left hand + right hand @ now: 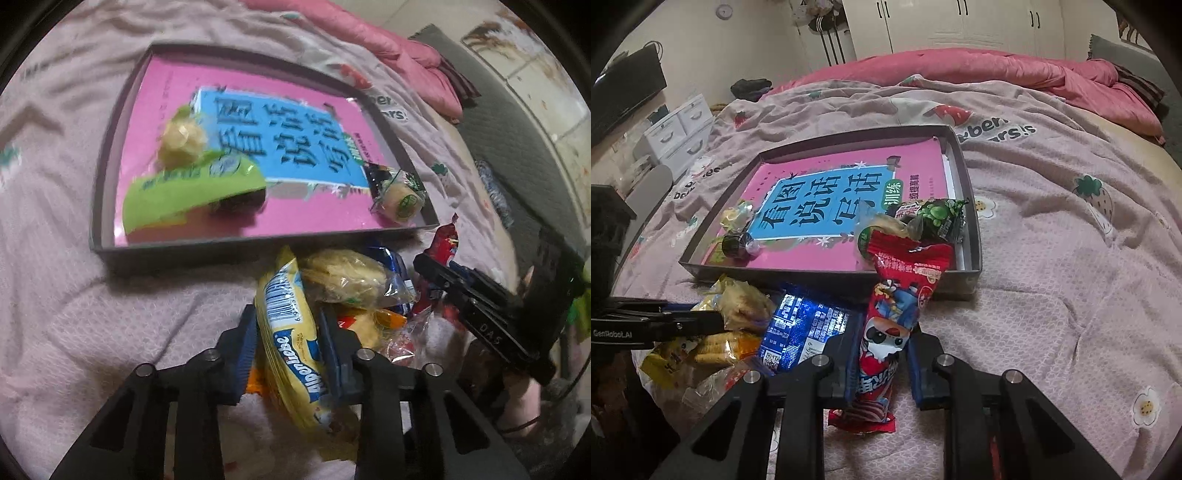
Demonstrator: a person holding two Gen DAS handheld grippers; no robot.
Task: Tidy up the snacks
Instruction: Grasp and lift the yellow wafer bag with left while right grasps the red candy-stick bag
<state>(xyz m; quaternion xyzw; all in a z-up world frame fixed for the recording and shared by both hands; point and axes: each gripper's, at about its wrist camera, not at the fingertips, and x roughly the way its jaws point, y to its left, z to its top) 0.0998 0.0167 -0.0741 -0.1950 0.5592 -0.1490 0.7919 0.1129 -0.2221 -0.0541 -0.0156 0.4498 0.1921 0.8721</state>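
Snacks lie heaped at lower centre on the bed (1052,258); left hand-held gripper (288,343) clamps a yellow packet (291,350), right hand-held gripper (882,354) clamps a red packet (886,332), below the tray (973,221).

Left tool (288,332): tilted steeply downward, both blue pads pressed flat against a yellow snack packet (291,343), gripped firmly. Its black fingers (665,321) appear at the left edge of the right wrist view.

Right tool (882,354): also tilted downward, pads clamped on a red snack packet (890,325). Both tools sit close, side by side.
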